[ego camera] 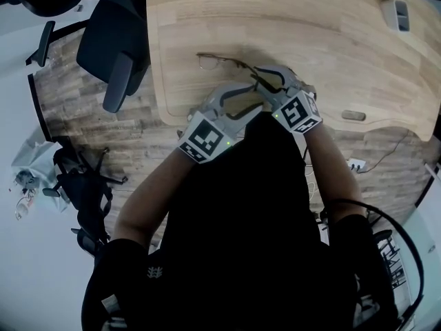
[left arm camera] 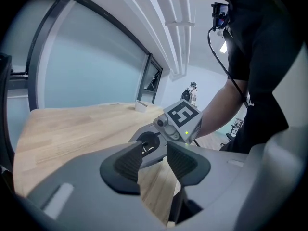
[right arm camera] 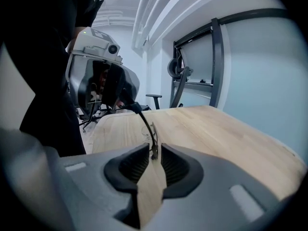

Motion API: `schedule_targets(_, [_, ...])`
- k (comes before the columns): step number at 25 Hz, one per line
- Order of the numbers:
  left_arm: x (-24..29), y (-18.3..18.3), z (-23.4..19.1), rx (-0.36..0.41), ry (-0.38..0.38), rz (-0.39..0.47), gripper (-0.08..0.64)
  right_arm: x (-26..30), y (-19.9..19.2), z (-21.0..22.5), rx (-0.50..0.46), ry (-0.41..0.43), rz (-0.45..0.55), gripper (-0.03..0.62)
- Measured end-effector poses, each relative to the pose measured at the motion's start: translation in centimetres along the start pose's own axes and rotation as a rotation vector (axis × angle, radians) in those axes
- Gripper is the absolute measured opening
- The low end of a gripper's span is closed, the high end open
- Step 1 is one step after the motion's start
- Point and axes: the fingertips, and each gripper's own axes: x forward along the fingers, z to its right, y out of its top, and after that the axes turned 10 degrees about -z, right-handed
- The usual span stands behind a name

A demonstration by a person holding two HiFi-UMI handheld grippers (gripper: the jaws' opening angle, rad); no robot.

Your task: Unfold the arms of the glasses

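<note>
**Slack Hold at the Hinge**

My right gripper [right arm camera: 154,151] had its 2 jaws narrow. The hinge end of the glasses [right arm camera: 153,141] stood between the pads without being pinched, with a sliver of wood showing beside it. From there 1 thin temple arm [right arm camera: 144,121] rose away toward my left gripper [left arm camera: 155,153], whose jaws stood wide with nothing between them. The arm's dark tip was just beside that gripper, though I could not tell whether it touched. The lenses lay farther along on the wooden table [right arm camera: 216,134], near its front edge. Beyond the table stood an office chair [right arm camera: 153,97].

I judged the weak point to be that slack hold. If my left jaws closed on the tip and swung it while the frame was not pinned, the whole pair would likely slide or twist across the smooth wood instead of opening at the hinge. A pull past the hinge's stop, or a hard pinch on the wire, might bend it. I could not make out the state of the 2nd arm.
</note>
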Motion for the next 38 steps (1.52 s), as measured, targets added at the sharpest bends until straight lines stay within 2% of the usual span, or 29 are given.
schedule_targets(5, [-0.3,-0.1,-0.9,0.003,0.036,-0.009,0.17,-0.1,0.1,1.8,-0.008,-0.015,0.0,0.066])
schedule_targets(8, [-1.4,-1.0,-3.2,-0.009,0.103,-0.029,0.17,0.3,0.4,3.6,0.002,-0.038,-0.007,0.066])
schedule_targets(10, [-2.2,-1.6,-5.6,-0.03,0.175,-0.041,0.172,0.6,0.4,5.2,0.031,-0.085,-0.028,0.066])
schedule_targets(13, [-2.7,-3.5,-9.7,-0.047,0.304,-0.124,0.17,0.8,0.7,6.8,0.08,-0.166,-0.038,0.066])
schedule_targets(15, [-2.2,-5.3,-11.7,-0.062,0.339,-0.21,0.172,0.8,0.8,6.6,0.103,-0.184,-0.035,0.066])
schedule_targets(18, [-0.5,-7.1,-13.3,-0.084,0.317,-0.278,0.172,1.1,0.9,5.6,0.115,-0.157,-0.017,0.066])
schedule_targets(25, [2.7,-8.7,-15.2,-0.027,0.294,-0.378,0.153,1.9,-1.5,3.2,0.19,-0.068,-0.078,0.066])
schedule_targets(27, [3.0,-9.2,-15.6,-0.034,0.298,-0.399,0.081,1.7,-2.1,3.0,0.208,-0.064,-0.092,0.066])
schedule_targets(31, [3.3,-10.1,-15.7,-0.038,0.274,-0.43,0.08,1.6,-1.8,3.2,0.217,-0.077,-0.063,0.066])
schedule_targets(34, [3.6,-10.8,-15.5,-0.036,0.24,-0.455,0.08,1.7,-2.3,3.2,0.235,-0.089,-0.082,0.066])
schedule_targets(38, [3.6,-11.0,-15.5,-0.028,0.222,-0.459,0.037,1.9,-1.3,3.0,0.249,-0.095,-0.049,0.066])
